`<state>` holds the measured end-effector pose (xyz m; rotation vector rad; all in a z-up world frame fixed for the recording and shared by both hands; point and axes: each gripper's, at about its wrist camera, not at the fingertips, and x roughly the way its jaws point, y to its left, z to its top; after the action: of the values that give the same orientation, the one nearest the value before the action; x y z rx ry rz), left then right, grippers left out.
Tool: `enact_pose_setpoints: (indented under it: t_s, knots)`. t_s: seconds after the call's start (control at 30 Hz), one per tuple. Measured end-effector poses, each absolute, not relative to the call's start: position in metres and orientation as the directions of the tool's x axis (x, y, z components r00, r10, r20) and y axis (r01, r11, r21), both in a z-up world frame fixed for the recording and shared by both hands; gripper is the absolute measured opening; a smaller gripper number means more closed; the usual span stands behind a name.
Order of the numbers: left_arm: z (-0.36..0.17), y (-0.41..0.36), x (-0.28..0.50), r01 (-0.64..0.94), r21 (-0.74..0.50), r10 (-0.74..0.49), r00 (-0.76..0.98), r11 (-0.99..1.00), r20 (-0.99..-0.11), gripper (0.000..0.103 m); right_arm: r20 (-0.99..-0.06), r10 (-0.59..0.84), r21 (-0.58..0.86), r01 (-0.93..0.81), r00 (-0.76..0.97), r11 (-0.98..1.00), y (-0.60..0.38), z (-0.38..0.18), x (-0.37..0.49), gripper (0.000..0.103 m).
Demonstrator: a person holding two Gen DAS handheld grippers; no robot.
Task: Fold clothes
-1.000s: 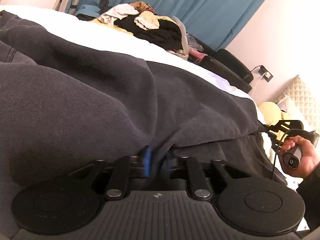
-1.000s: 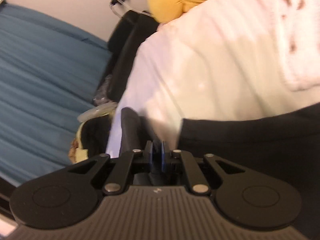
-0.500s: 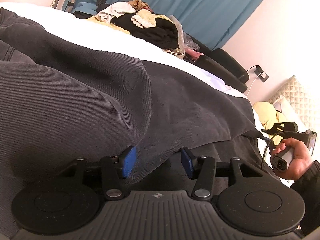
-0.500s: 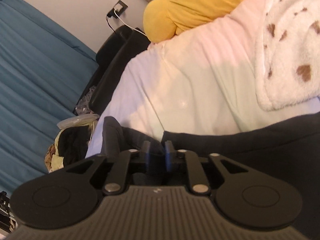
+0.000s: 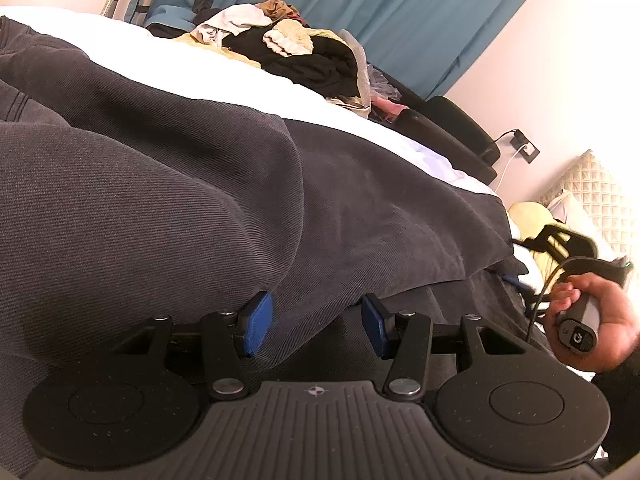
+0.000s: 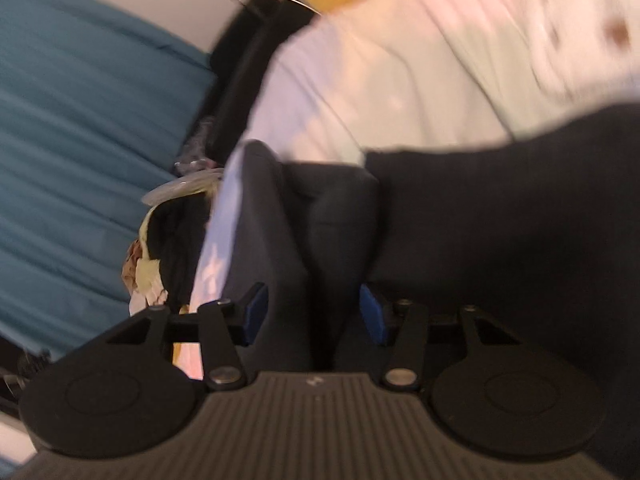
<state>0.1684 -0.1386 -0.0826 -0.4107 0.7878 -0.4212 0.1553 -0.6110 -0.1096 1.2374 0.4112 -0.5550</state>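
Both grippers are letting go: the left gripper [image 5: 316,320] and right gripper [image 6: 312,312] (clamped moments ago) are spreading their jaws, leaving the dark garment [image 5: 160,200] folded on the bed [image 5: 240,88].

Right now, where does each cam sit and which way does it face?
Left wrist: on the left gripper, low over the dark garment, facing across the bed to the clothes pile and teal curtain; open blue fingers and the right hand show.
Right wrist: on the right gripper, facing the white bedding; open fingers, blurred.
Shared: garment, curtain, clothes pile.
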Motion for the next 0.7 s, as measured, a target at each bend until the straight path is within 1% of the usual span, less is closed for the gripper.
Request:
enact_pose_setpoints:
  t_s: [0.07,0.17,0.2,0.23,0.27,0.3,0.33,0.37,0.4,0.43,0.5,0.53,0.6,0.67,0.7]
  knots:
    - [-0.083,-0.137,0.169,0.203,-0.51,-0.51,0.631,0.836,-0.585,0.054,-0.595,-0.212,0.761,0.629,0.775,0.161,-0.619,-0.119,0.152,0.053]
    - [-0.084,-0.136,0.17,0.196,-0.517,-0.511,0.631,0.833,-0.584,0.054,-0.589,-0.233,0.778,0.621,0.774,0.097,-0.627,-0.13,0.153,0.05]
    - [-0.084,-0.136,0.17,0.195,-0.52,-0.512,0.631,0.832,-0.583,0.054,-0.587,-0.236,0.782,0.618,0.775,0.083,-0.63,-0.133,0.155,0.044]
    - [-0.084,-0.135,0.17,0.194,-0.522,-0.514,0.631,0.83,-0.582,0.054,-0.584,-0.238,0.786,0.614,0.776,0.072,-0.634,-0.135,0.158,0.022]
    - [-0.084,-0.135,0.17,0.192,-0.524,-0.513,0.632,0.83,-0.58,0.054,-0.573,-0.236,0.795,0.602,0.785,0.072,-0.638,-0.137,0.162,0.009]
    - [-0.085,-0.135,0.17,0.189,-0.525,-0.511,0.635,0.83,-0.579,0.053,-0.55,-0.232,0.809,0.581,0.802,0.091,-0.64,-0.136,0.166,0.006]
    - [-0.085,-0.134,0.17,0.186,-0.527,-0.51,0.637,0.829,-0.578,0.05,-0.522,-0.23,0.824,0.555,0.822,0.116,-0.643,-0.134,0.171,0.005]
    - [-0.085,-0.134,0.17,0.18,-0.526,-0.504,0.643,0.831,-0.577,0.046,-0.463,-0.239,0.845,0.506,0.854,0.172,-0.643,-0.124,0.174,0.005]
    - [-0.085,-0.133,0.17,0.175,-0.523,-0.497,0.65,0.834,-0.576,0.036,-0.4,-0.248,0.86,0.455,0.883,0.233,-0.643,-0.113,0.177,0.005]
    - [-0.084,-0.132,0.169,0.171,-0.521,-0.491,0.657,0.836,-0.572,0.028,-0.327,-0.27,0.861,0.404,0.905,0.311,-0.64,-0.097,0.178,0.005]
    - [-0.082,-0.129,0.168,0.162,-0.527,-0.483,0.676,0.834,-0.557,0.018,-0.212,-0.313,0.855,0.331,0.926,0.4,-0.637,-0.073,0.175,0.004]
    - [-0.081,-0.127,0.167,0.157,-0.53,-0.478,0.686,0.833,-0.548,0.016,-0.21,-0.337,0.851,0.341,0.918,0.399,-0.639,-0.071,0.173,0.004]
    - [-0.078,-0.123,0.166,0.149,-0.542,-0.475,0.7,0.827,-0.533,0.016,-0.31,-0.374,0.831,0.44,0.874,0.34,-0.649,-0.085,0.172,0.004]
    - [-0.076,-0.121,0.165,0.144,-0.55,-0.475,0.706,0.822,-0.525,0.016,-0.491,-0.361,0.795,0.577,0.793,0.187,-0.665,-0.119,0.17,0.005]
    - [-0.076,-0.121,0.165,0.142,-0.549,-0.474,0.704,0.824,-0.529,0.016,-0.554,-0.336,0.779,0.617,0.762,0.115,-0.67,-0.134,0.167,0.007]
